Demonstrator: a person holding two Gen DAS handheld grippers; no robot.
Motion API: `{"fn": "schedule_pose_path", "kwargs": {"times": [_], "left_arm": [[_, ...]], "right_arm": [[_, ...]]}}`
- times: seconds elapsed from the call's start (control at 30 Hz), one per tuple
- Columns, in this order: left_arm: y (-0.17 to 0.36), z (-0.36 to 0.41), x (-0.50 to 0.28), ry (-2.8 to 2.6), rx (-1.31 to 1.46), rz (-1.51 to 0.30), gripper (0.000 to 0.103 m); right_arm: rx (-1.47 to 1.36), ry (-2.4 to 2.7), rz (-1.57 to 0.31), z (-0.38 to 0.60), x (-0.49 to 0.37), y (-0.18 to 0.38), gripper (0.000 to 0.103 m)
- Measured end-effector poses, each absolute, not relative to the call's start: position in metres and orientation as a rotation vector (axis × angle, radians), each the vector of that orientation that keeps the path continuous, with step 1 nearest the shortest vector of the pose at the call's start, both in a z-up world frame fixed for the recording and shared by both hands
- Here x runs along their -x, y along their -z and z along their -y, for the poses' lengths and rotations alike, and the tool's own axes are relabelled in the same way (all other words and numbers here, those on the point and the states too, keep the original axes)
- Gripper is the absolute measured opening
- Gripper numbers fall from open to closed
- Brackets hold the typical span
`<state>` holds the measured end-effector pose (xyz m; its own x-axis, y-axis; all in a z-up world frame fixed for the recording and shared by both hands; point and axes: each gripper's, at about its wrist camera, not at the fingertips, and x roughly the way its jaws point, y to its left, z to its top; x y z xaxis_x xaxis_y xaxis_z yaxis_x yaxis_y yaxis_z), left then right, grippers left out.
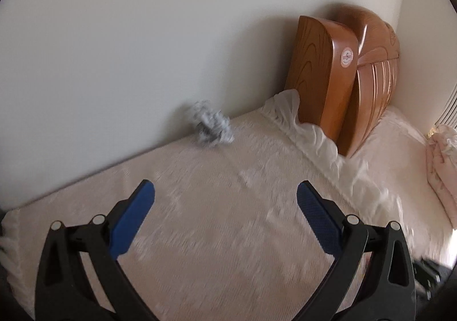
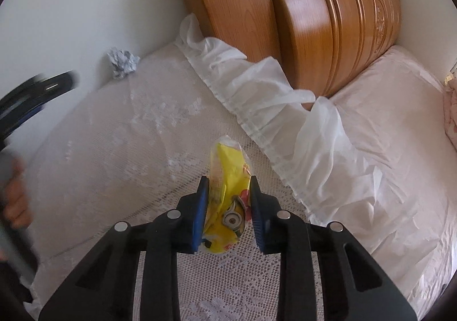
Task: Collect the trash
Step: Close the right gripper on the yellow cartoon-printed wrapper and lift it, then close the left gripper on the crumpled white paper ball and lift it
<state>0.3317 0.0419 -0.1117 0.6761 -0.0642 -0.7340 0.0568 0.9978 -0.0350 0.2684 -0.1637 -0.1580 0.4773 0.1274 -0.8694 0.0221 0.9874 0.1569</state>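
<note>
A yellow cartoon-printed snack wrapper (image 2: pixel 227 201) lies on the lace bed cover (image 2: pixel 114 135), and my right gripper (image 2: pixel 228 184) is shut on it, both blue pads pressing its sides. A crumpled grey-white paper ball (image 1: pixel 211 124) rests on the bed against the wall, also seen in the right wrist view as the paper ball (image 2: pixel 122 62). My left gripper (image 1: pixel 225 192) is open over the cover, short of the ball, with nothing between its fingers. In the right wrist view the left gripper (image 2: pixel 37 86) shows blurred at the left edge, held by a hand (image 2: pixel 15 201).
A wooden headboard (image 2: pixel 314 21) stands against the white wall (image 1: pixel 114 49) at the back. A white frilled edge of the cover (image 2: pixel 271 109) runs across the bed before the pink sheet (image 2: pixel 385 121). A pink pillow (image 1: pixel 441 166) lies at the far right.
</note>
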Motion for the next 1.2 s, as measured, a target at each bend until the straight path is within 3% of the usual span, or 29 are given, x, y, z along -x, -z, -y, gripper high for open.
{"fn": "schedule_pose_path", "kwargs": {"times": [0.47,0.97,1.03,1.1,1.2], "left_arm": [[0.144,-0.012,-0.425,-0.103,-0.002,-0.857,0.096],[0.18,-0.022,-0.497,-0.339,0.16,-0.933,0.095],[0.186,-0.024,-0.502,-0.342,0.168,-0.941,0.083],[0.194,-0.03,-0.507,-0.35,0.187,-0.97,0.054],[0.203,-0.037,-0.512,-0.346,0.215,-0.977,0.049]], "right_arm": [[-0.178,-0.146,-1.043,0.168,-0.273,0.144,0.029],[-0.07,-0.174,-1.066,0.151,-0.279,0.139,0.03],[-0.061,-0.166,-1.069,0.151,-0.279,0.138,0.03],[-0.06,-0.162,-1.072,0.15,-0.279,0.138,0.03],[-0.071,-0.16,-1.074,0.151,-0.279,0.138,0.03]]}}
